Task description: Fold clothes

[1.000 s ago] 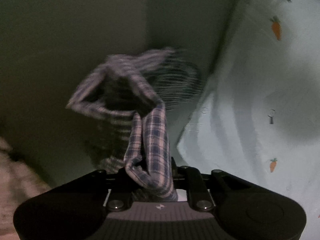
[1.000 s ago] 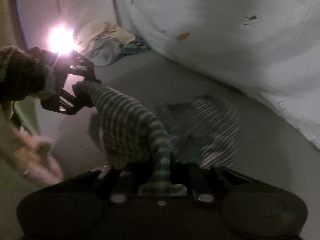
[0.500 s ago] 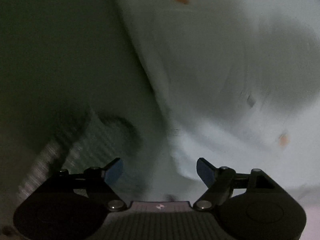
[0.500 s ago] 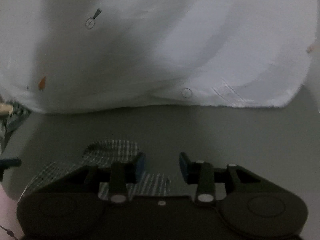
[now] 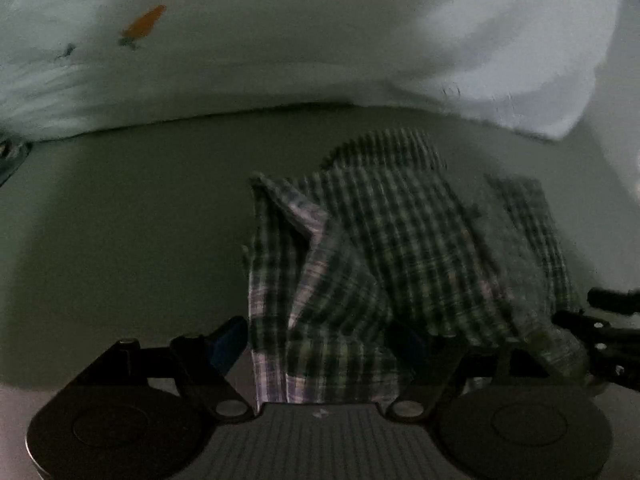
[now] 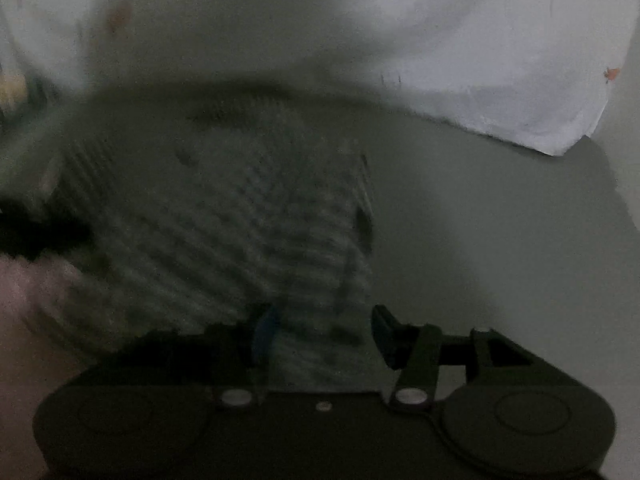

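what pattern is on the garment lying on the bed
A dark-and-pale plaid check on the garment, clearest in the left wrist view.

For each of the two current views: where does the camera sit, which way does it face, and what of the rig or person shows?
Left wrist: on the left gripper, looking down over its open fingers at the plaid garment; the right gripper shows at the edge.
Right wrist: on the right gripper, jaws opening, garment between them; blurred.
Shared: the garment, the grey surface, the carrot-print white bedding.

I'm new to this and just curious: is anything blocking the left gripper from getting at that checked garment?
Nothing visible does. The checked garment already lies between the open fingers of the left gripper on the grey surface. The white carrot-print sheet sits well behind it.
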